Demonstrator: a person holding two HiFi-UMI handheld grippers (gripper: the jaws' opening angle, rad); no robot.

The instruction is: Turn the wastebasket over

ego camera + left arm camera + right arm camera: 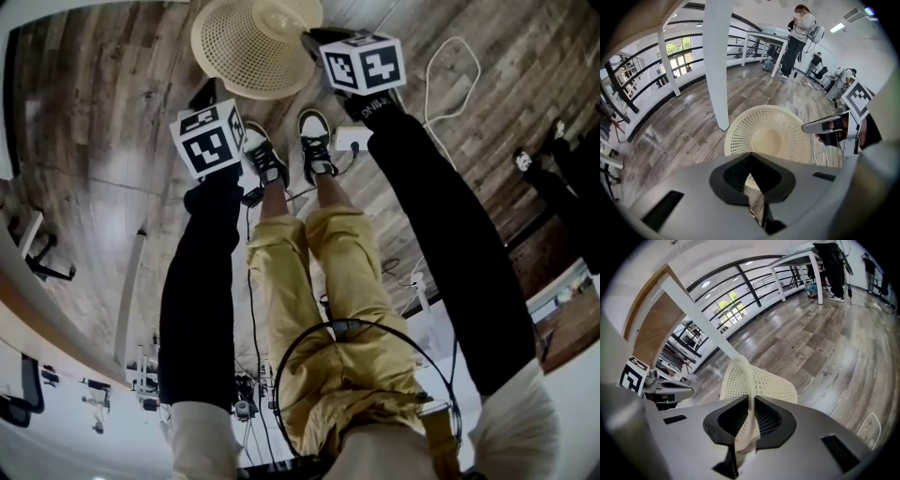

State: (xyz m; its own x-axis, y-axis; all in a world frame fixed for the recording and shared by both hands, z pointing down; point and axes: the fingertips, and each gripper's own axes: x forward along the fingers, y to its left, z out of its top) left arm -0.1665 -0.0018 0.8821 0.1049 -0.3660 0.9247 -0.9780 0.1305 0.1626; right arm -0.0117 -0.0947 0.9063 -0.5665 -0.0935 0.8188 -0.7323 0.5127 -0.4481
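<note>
The wastebasket (pixel 253 42) is a cream perforated plastic tub. It lies tipped on the wooden floor with its mouth toward me. The left gripper view looks straight into the wastebasket (pixel 768 136); in the right gripper view the wastebasket (pixel 764 383) shows side-on. My right gripper (pixel 314 42) is shut on its rim at the right side, and the rim runs between the jaws of the right gripper (pixel 751 399). My left gripper (pixel 204 94) hangs just left of the rim. The left gripper (pixel 750 157) looks shut, with nothing clearly held.
My feet in black and white shoes (pixel 291 150) stand just below the basket. A white cable (pixel 450 84) and a power strip (pixel 352 141) lie to the right. A white column (pixel 717 61) rises behind the basket. A person (pixel 799 37) stands by a table farther back.
</note>
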